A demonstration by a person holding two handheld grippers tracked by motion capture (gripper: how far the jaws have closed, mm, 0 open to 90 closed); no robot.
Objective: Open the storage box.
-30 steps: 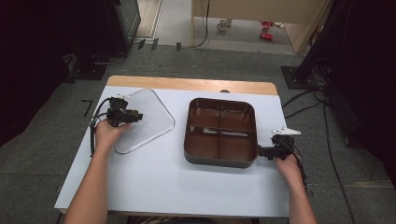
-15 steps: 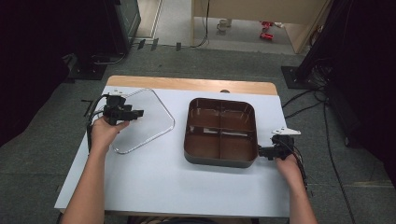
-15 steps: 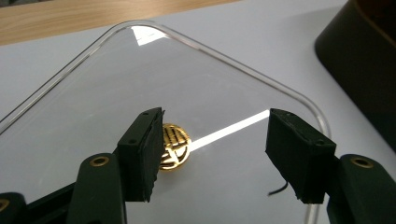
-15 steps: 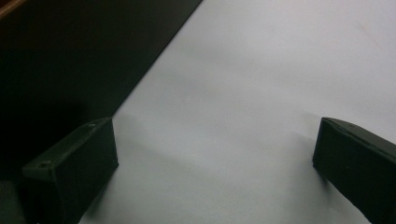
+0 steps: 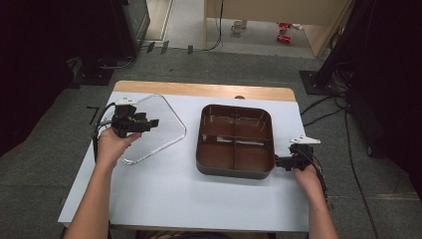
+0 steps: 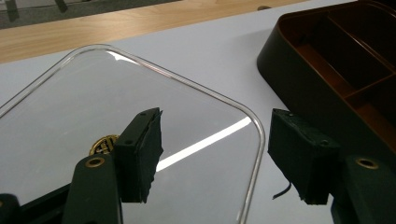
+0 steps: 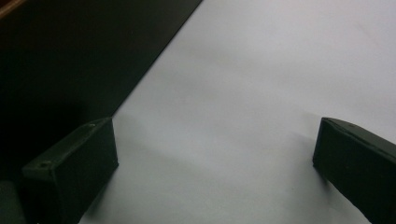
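A clear plastic lid (image 5: 158, 133) with rounded corners lies flat on the white table, left of a brown tray (image 5: 236, 172) divided into compartments. My left gripper (image 5: 152, 122) hovers over the lid. In the left gripper view its jaws have just been opening and stand apart above the lid (image 6: 140, 88), with nothing between them (image 6: 219, 140). My right gripper (image 5: 277, 162) rests low at the tray's right front corner. Its jaws (image 7: 215, 144) are wide open over bare table, and the tray's dark wall (image 7: 70, 56) is just beside the left jaw.
The tray's compartments hold nothing. A wooden strip (image 5: 199, 89) runs along the table's far edge. Black stands and cables sit on the floor around the table. Open white tabletop (image 5: 189, 194) lies in front of the tray and lid.
My left gripper has lifted a little over the lid and its jaws stand wider. The lid, the tray and my right gripper have kept their places.
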